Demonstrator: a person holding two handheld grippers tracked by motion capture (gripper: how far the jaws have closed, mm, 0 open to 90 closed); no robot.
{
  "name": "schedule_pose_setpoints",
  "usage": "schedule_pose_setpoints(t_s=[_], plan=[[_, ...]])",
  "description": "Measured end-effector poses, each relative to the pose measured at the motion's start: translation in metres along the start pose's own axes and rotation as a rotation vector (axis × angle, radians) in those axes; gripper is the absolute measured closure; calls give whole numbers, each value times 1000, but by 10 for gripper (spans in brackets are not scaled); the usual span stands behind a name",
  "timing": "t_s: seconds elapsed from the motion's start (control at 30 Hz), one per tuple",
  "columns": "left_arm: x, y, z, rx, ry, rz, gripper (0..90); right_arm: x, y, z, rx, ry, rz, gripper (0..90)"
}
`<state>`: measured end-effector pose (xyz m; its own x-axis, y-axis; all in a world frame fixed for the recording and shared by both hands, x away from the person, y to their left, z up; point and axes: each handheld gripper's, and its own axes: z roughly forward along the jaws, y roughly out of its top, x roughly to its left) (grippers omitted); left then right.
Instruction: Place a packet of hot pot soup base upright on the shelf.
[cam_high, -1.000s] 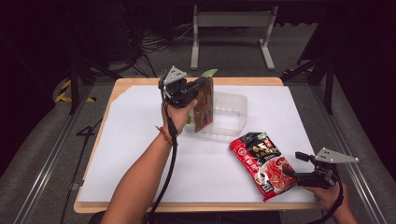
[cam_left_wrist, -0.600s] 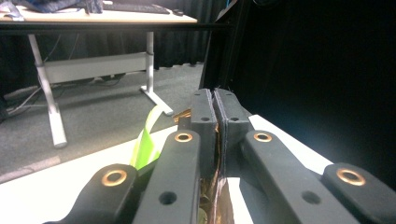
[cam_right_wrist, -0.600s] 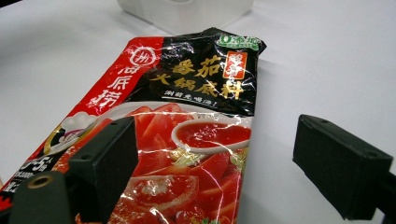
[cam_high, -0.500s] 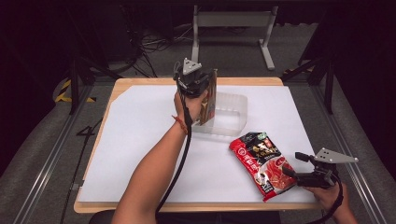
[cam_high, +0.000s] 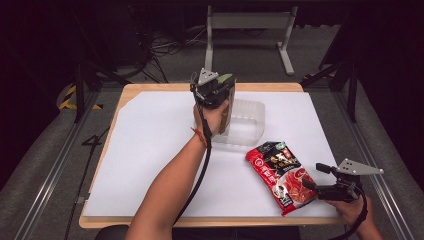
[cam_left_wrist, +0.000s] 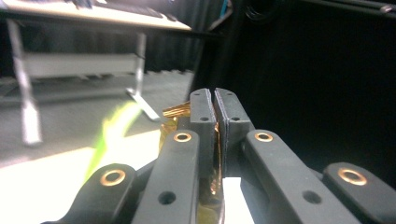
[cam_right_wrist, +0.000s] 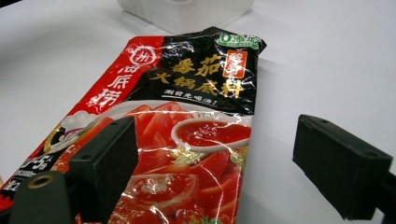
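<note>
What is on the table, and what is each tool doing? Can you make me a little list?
table cover: white sheet on a wooden table
left tool: shut on a packet with a gold edge, held upright over the clear plastic box
right tool: open, jaws wide apart, at the near end of the red tomato soup base packet
red packet: lying flat on the sheet, near the box
clear plastic box: at the far middle of the sheet
</note>
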<state>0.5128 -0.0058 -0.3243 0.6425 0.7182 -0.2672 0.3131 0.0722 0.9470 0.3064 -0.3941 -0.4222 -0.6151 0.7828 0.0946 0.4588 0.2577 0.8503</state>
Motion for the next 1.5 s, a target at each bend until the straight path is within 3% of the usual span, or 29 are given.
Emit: schedule_pose_setpoints(t_s=[0.1,0.2,0.3,0.33,0.37,0.43,0.5,0.57,0.7,0.8,0.93,1.07,1.23,1.3,1.4,1.43,1.5], plan=[[2,-10,2,36,7,34,857,0,0,1,4,0,-1,147],[5,-16,0,28,-34,36,854,0,0,1,4,0,-2,147],[4,-19,-5,17,-52,68,850,0,0,1,3,-1,1,147],[5,-20,-7,30,-92,85,848,0,0,1,4,0,2,147],[4,-21,-8,32,-103,93,829,0,0,1,6,0,-2,147],[4,-22,-11,42,-94,126,831,1,0,1,7,0,1,147],[7,-25,-13,65,-104,134,834,1,0,2,7,0,-5,147],[11,-28,-12,80,-115,118,834,1,0,2,8,1,-4,147],[12,-29,-10,85,-108,120,855,2,1,3,11,1,-5,147],[9,-27,-5,80,-75,139,868,1,0,3,12,2,-5,147],[10,-21,4,67,-53,122,874,1,0,3,11,2,-4,148],[13,-14,9,27,-34,99,874,0,0,3,10,2,-5,148],[8,-8,9,-28,-14,136,873,0,0,2,9,4,-7,148],[8,-9,8,-40,-35,142,872,0,0,2,9,2,-6,148],[5,-16,7,-17,-35,166,870,1,0,1,7,0,-9,148],[5,-23,3,-6,-59,175,869,1,0,1,5,1,-13,148],[5,-29,-2,4,-66,185,868,0,0,1,4,3,-12,147]])
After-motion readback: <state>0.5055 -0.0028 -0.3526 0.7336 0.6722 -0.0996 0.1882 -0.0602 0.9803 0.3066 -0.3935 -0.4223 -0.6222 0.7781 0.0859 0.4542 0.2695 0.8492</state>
